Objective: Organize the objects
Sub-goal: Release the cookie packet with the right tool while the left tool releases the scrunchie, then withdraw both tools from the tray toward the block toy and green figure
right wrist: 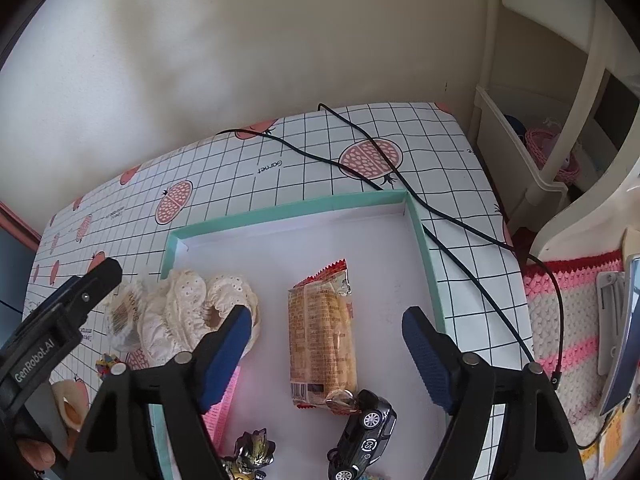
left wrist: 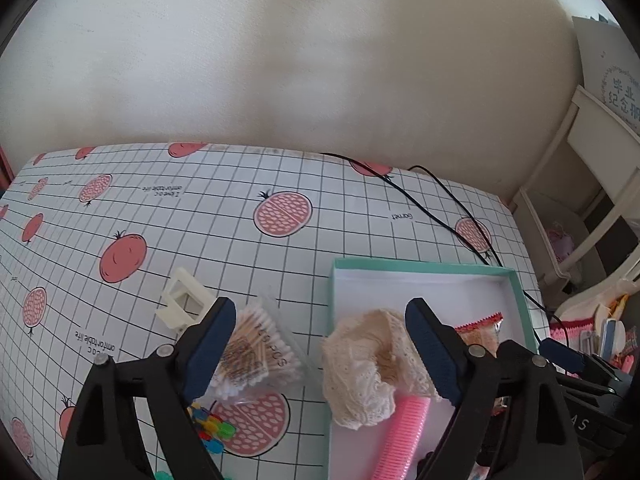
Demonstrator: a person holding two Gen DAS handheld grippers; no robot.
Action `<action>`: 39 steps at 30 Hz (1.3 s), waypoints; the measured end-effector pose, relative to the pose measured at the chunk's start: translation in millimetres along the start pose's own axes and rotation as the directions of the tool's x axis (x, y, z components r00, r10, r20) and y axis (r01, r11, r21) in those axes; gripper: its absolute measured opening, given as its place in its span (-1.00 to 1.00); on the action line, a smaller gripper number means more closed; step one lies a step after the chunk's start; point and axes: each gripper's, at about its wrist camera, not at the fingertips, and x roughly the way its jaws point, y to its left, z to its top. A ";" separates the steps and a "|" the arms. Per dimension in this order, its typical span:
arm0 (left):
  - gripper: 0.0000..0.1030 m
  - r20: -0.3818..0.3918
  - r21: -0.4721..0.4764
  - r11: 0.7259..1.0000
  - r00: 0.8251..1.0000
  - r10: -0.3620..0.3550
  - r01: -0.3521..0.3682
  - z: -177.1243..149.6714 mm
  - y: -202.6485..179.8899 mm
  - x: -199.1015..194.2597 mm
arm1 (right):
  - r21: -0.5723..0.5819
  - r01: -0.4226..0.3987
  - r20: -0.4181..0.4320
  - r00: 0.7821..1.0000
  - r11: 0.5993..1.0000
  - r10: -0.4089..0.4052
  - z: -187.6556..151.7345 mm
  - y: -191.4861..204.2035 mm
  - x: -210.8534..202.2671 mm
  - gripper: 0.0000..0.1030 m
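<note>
both the left claw (left wrist: 320,344) and right claw (right wrist: 326,344) hang open and empty, since lace scrunchie (left wrist: 360,364) and snack packet (right wrist: 322,340) lie at 12 o'clock in the tray (right wrist: 428,256).

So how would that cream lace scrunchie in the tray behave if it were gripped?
The cream lace scrunchie looks soft and floppy, so it would likely squash between pads. Its ruffles droop over the teal tray's rim, suggesting it is light and won't roll.

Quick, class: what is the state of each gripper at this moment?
Left gripper: open, holding nothing, above the lace scrunchie.
Right gripper: open, holding nothing, above the snack packet.
</note>
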 end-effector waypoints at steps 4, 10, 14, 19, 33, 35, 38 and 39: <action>0.99 0.005 -0.014 1.000 1.000 0.010 -0.010 0.4 3.9 0.7 | 0.000 0.001 0.010 1.000 1.000 -0.001 0.4 0.6 -1.3 0.91; 0.99 0.004 -0.027 1.000 1.000 0.013 -0.013 0.2 6.1 1.5 | 0.001 0.003 0.012 1.000 1.000 -0.003 1.6 0.4 -1.2 1.00; 0.99 0.007 -0.034 0.999 1.000 0.015 -0.015 -0.5 8.2 0.4 | 0.001 0.003 0.013 1.000 1.000 -0.003 1.5 0.3 -1.6 1.00; 0.99 0.006 -0.038 0.999 1.000 0.016 -0.016 -1.1 9.7 -0.7 | -0.002 0.004 0.013 1.000 1.000 -0.004 1.8 1.0 -3.6 1.00; 0.99 0.023 -0.060 0.998 0.999 0.029 -0.027 4.6 36.9 -41.6 | -0.043 -0.041 0.045 0.998 0.998 0.043 3.7 36.9 -32.2 1.00; 0.99 0.027 -0.069 0.997 0.999 0.037 -0.035 6.9 45.0 -49.7 | -0.054 -0.056 0.051 0.997 0.997 0.059 4.7 45.7 -36.9 1.00; 0.99 0.041 -0.080 0.995 0.997 0.061 -0.057 8.4 60.4 -65.0 | -0.071 -0.074 0.060 0.995 0.995 0.078 6.1 61.7 -43.2 1.00; 0.99 0.044 -0.085 0.994 0.997 0.068 -0.064 7.9 65.6 -69.6 | -0.076 -0.082 0.062 0.994 0.994 0.086 6.1 67.0 -45.1 1.00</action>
